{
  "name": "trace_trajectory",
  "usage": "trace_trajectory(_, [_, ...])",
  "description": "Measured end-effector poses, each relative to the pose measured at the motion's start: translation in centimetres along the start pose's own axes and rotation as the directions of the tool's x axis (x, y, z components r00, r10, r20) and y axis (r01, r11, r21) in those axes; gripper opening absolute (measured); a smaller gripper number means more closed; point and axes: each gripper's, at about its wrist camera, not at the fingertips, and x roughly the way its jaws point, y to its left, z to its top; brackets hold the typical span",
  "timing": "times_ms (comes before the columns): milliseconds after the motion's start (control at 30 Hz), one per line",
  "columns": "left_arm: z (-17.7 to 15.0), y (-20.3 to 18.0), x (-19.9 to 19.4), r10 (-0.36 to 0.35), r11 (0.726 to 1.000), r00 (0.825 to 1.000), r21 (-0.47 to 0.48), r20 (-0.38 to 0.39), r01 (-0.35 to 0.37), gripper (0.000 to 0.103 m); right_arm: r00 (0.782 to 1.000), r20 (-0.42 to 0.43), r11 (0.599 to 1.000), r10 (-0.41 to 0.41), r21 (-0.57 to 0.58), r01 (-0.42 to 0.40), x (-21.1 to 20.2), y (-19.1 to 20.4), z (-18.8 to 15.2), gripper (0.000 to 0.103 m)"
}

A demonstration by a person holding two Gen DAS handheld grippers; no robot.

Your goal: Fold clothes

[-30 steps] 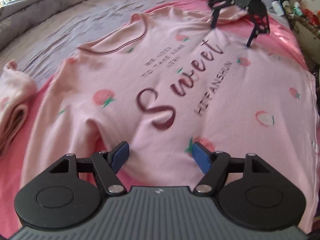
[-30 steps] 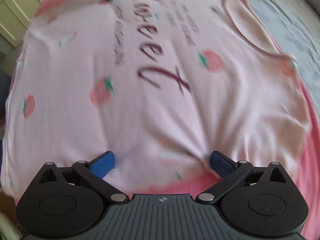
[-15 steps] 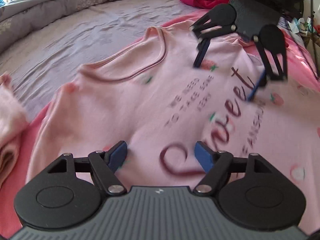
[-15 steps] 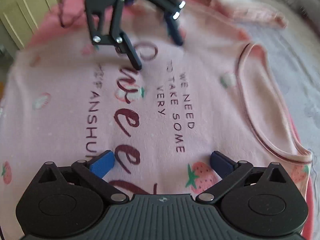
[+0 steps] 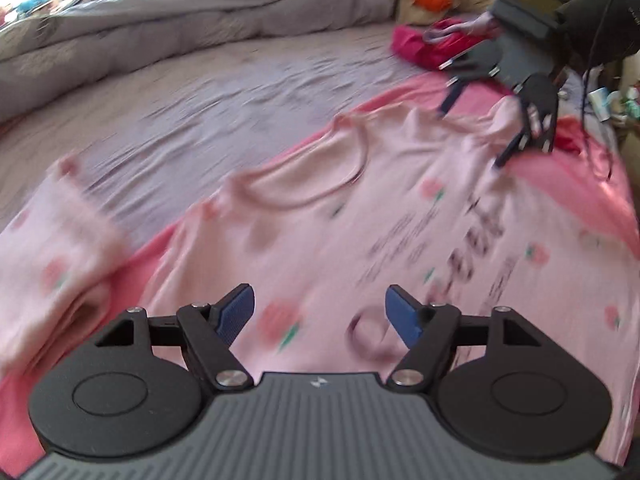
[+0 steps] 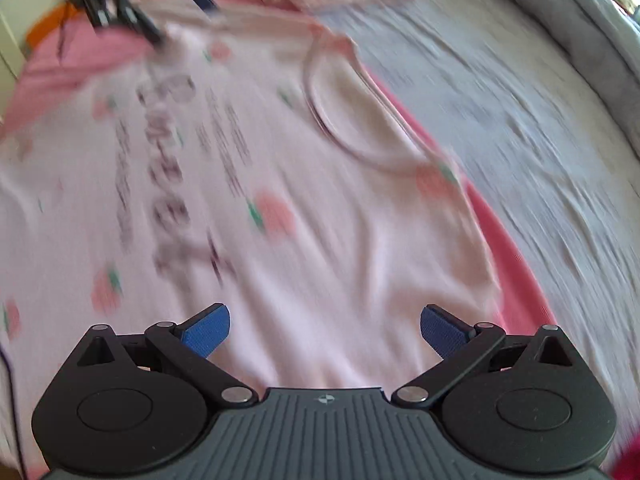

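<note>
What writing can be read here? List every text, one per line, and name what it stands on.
"Sweet": large dark script on the pink shirt, smeared but just legible.
Small printed lines beside it on the shirt: too blurred to read.
No other text shows.

— What carries it all?

— A bed with a wrinkled grey-lilac sheet [image 5: 224,96], and a bunched grey quilt [image 5: 180,8] along its far edge.

— And directly on it?

— A bright pink cloth [image 5: 580,184] spread flat, a crumpled crimson garment [image 5: 420,46] near the quilt, and a folded pale pink strawberry-print piece [image 5: 52,248] partly on the sheet.
</note>
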Motion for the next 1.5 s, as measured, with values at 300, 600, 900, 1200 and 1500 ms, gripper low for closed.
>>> trace_trajectory(300, [-3.3, 0.3, 3.8, 0.058, 0.998, 0.992, 0.024, -0.111, -0.056, 0.078, 0.998, -0.041, 0.999, 0.047, 0.012, -0.047, 4.9, 0.1, -0.4, 0.103])
trace_trajectory(600, [1.8, -2.8, 3.4, 0.059, 0.998, 0.997, 0.022, -0.048, -0.058, 0.075, 0.95, -0.127, 0.773, -0.287, 0.554, 0.308, -6.2, -2.9, -11.5, 0.103])
trace_trajectory(900, [11.8, -12.8, 16.2, -0.072, 0.994, 0.996, 0.082, 0.047, 0.068, 0.075, 0.588, -0.333, 0.279, -0.737, 0.644, 0.713, -7.5, 0.0, -17.7, 0.103])
trace_trajectory(1200, [13.3, -14.9, 20.9, -0.091, 0.994, 0.995, 0.059, -0.033, 0.092, 0.076, 0.452, -0.508, 0.113, -0.734, 0.564, 0.818, -0.5, -7.8, -22.8, 0.103])
trace_trajectory(1500, [15.1, -15.8, 23.7, -0.068, 0.994, 0.997, 0.081, -0.041, 0.072, 0.086, 0.616, -0.33, -0.248, -0.716, 0.944, 0.217, -13.6, -6.8, -36.5, 0.103])
